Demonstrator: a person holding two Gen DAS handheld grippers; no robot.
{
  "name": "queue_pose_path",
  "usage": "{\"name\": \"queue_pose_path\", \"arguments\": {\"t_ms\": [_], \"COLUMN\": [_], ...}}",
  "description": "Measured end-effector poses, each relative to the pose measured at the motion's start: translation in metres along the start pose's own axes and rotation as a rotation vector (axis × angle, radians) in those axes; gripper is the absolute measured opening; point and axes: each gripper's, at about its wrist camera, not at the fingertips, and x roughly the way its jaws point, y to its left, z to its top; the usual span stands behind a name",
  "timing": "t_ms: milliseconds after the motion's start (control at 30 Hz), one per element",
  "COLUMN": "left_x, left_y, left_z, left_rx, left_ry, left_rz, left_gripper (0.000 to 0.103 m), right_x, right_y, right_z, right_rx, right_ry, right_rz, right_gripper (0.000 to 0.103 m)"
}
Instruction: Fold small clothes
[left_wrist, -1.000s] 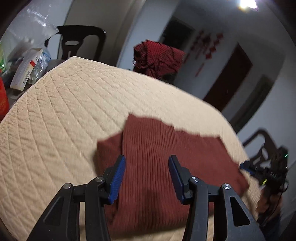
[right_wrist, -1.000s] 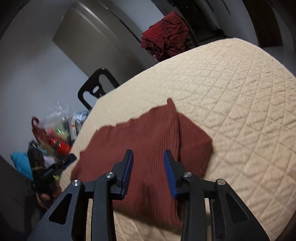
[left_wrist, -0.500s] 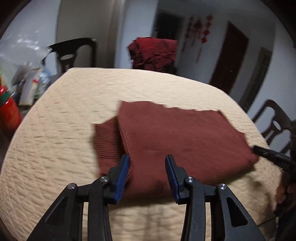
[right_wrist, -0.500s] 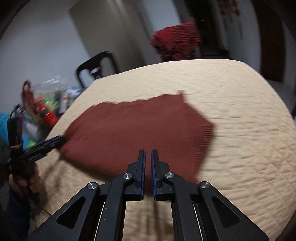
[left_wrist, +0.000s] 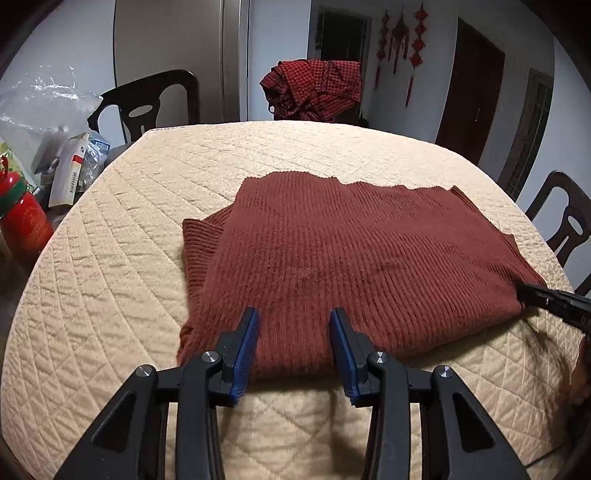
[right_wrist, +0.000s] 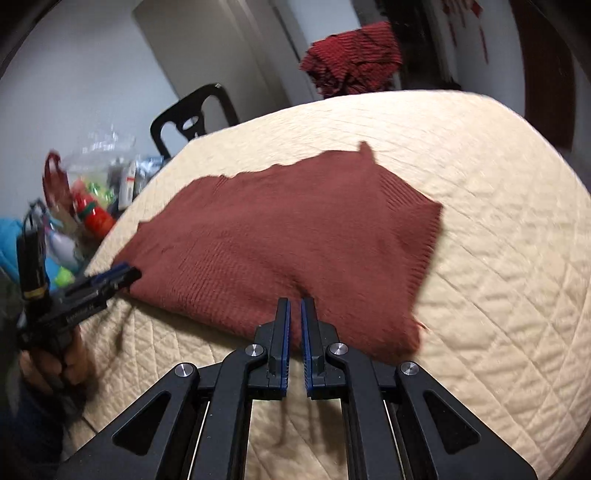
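Rust-red knit sweater (left_wrist: 354, 258) is lying folded on the quilted tablecloth (left_wrist: 110, 258). Left gripper (left_wrist: 294, 325) is hovering w/ fingers spread at its near edge — right gripper (right_wrist: 295, 314) is pinching the near hem, fingers nearly together.

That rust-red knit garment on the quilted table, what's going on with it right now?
A person is folding the rust-red ribbed knit garment on the beige quilted tablecloth with two handheld grippers. The right gripper is nearly closed at the garment's near edge and appears to pinch it. The left gripper is open, its blue-padded fingers straddling the near edge without clamping. The garment lies partly folded, one sleeve sticking out from under one side.
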Motion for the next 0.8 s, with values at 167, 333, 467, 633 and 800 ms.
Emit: {"name": "queue_pose_path", "arguments": {"t_ms": [167,333,467,633,800], "left_x": [-0.006,0.008,0.014,0.003,0.006], "left_y": [-0.037,-0.077,-0.079,-0.059,-0.019], "left_z": [0.008,0.007,0.005,0.008,0.000], "left_rx": [0.027,0.104,0.112,0.067,-0.015], "left_ry": [-0.018,0.003,0.017,0.007,0.020], "left_rz": [-0.107,-0.172,-0.150,-0.147,-0.066], "left_gripper": [0.043,0.043,0.043,0.043,0.043], "right_x": [-0.007,-0.006,-0.006,-0.024,-0.021], "right_y": [0.017,0.020,-0.006,-0.019,-0.042], "right_z": [0.000,-0.001,-0.006,-0.008,-0.012], "right_rx": [-0.030,-0.050,0.017,0.065,0.151], "right_ry": [-0.025,-0.031,-0.025,-0.080,-0.068], "right_rz": [-0.007,-0.014,-0.040,-0.001,-0.007], "right_gripper": [0.005,0.005,0.005,0.005,0.005]}}
